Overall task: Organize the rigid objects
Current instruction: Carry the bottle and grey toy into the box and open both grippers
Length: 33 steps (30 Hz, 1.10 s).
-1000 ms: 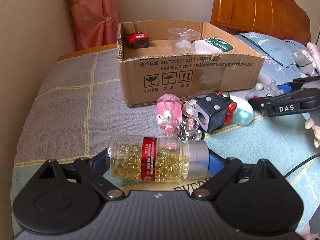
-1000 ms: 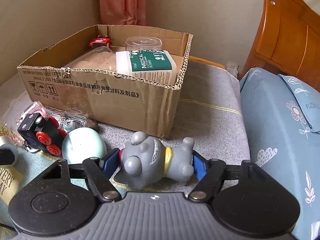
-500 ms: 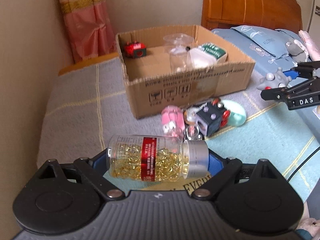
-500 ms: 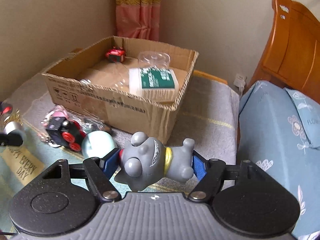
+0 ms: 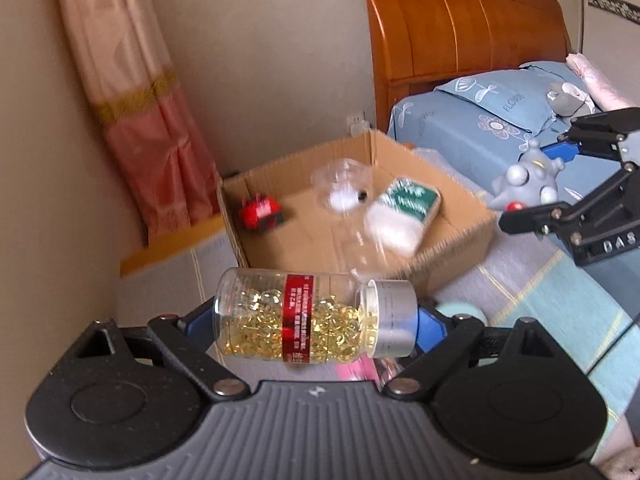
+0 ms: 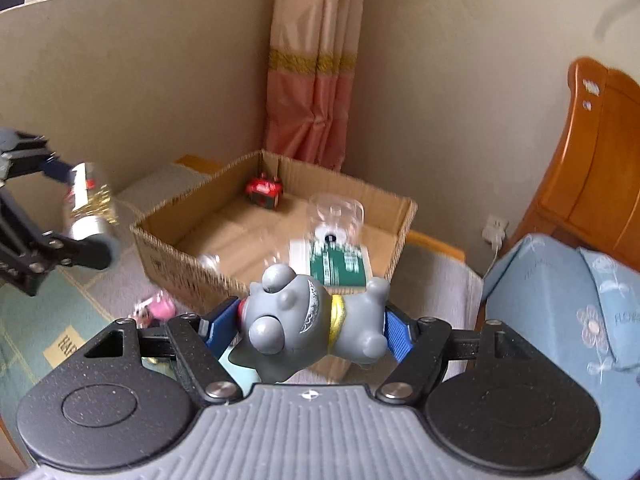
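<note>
My left gripper (image 5: 314, 320) is shut on a clear pill bottle (image 5: 312, 318) of yellow capsules with a red label and silver cap, held sideways in the air in front of the cardboard box (image 5: 460, 232). My right gripper (image 6: 312, 326) is shut on a grey toy dog (image 6: 316, 320) with a gold collar, held above the box's near wall (image 6: 180, 260). In the box lie a red toy (image 5: 260, 212), a clear plastic cup (image 5: 344, 188) and a green-and-white pack (image 5: 408, 208). The right gripper also shows in the left wrist view (image 5: 532, 184), the left one in the right wrist view (image 6: 86, 208).
The box stands on a grey blanket (image 6: 432, 284) by the wall and a pink curtain (image 6: 316, 92). A pink toy (image 6: 158, 308) and a mint round object (image 5: 460, 312) lie on the bed below the grippers. A blue pillow (image 5: 480, 120) and wooden headboard (image 5: 460, 28) are at the right.
Both grippers have risen well above the bed with their objects and moved toward the box, so its inside now shows from above. The loose toys have dropped below the grippers.
</note>
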{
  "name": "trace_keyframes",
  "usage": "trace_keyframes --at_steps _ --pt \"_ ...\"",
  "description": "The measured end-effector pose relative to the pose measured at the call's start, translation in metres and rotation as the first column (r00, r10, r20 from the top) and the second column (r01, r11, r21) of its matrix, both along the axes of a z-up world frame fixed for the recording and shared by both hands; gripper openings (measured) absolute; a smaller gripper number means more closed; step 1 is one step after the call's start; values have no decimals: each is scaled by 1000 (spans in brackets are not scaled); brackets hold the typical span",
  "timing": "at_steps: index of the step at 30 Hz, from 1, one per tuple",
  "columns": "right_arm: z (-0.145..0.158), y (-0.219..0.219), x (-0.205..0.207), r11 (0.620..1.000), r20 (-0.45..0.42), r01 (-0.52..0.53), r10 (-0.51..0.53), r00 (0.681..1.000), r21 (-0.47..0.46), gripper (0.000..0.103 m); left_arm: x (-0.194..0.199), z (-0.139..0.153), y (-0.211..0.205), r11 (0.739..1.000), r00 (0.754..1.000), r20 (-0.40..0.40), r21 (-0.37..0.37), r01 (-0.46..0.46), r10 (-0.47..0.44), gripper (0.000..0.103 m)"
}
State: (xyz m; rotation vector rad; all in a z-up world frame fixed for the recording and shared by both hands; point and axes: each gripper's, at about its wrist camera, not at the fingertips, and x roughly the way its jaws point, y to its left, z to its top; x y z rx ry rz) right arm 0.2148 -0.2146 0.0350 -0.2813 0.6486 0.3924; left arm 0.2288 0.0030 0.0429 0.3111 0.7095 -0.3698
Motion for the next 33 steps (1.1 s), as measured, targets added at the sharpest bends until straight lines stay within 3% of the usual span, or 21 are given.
trace_keyframes --at_steps 9,15,23,33 --pt "12 13 25 1000 3 -19 19 1000 -4 78 61 -7 -17 998 999 -13 40 44 -44 93" --pt "12 19 37 1000 -8 -15 15 1000 -13 78 89 -22 -20 998 999 -35 56 12 -10 95" --pt "8 29 48 999 -25 -25 24 999 -21 78 74 -16 -11 999 1000 18 53 10 -11 96" --pt "10 64 85 998 -46 -64 64 997 -18 78 39 -9 19 999 999 8 8 -33 33 97"
